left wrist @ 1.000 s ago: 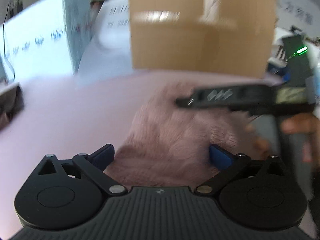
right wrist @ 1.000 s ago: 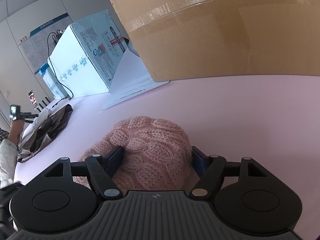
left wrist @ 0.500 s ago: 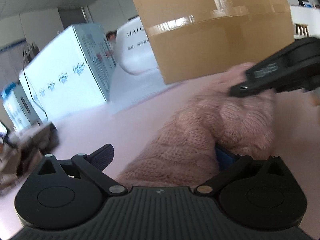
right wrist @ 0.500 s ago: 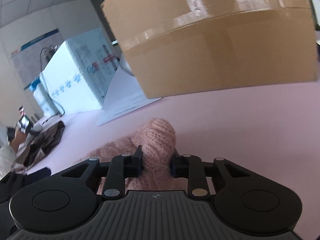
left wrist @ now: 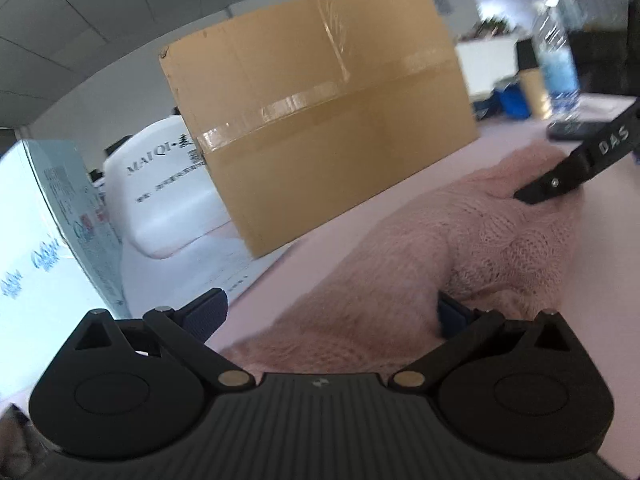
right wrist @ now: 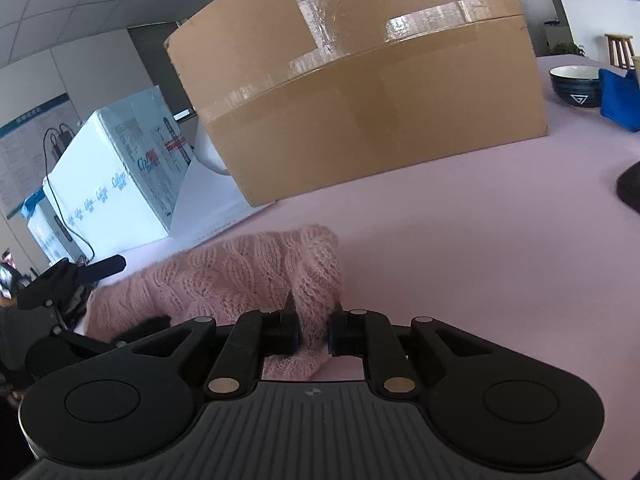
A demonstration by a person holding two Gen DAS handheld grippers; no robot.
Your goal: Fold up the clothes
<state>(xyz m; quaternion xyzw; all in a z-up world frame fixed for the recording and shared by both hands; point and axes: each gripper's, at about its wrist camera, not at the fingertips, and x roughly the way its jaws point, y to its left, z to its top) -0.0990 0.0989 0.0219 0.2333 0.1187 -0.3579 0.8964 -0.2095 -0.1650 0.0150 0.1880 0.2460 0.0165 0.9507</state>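
Closing on a thin pinch of the pink sweater [right wrist: 256, 276] lying on the pink table [right wrist: 460, 240], the right gripper [right wrist: 313, 330] risks losing the fuzzy knit, since the left gripper [left wrist: 332, 316] stands wide open, gripping nothing.

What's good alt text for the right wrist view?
The right gripper is closing on a bunched fold of a pink knitted sweater lying on a pink table. A big taped cardboard box stands behind it, a white printed box to its left, and the left gripper reaches in at the left edge.
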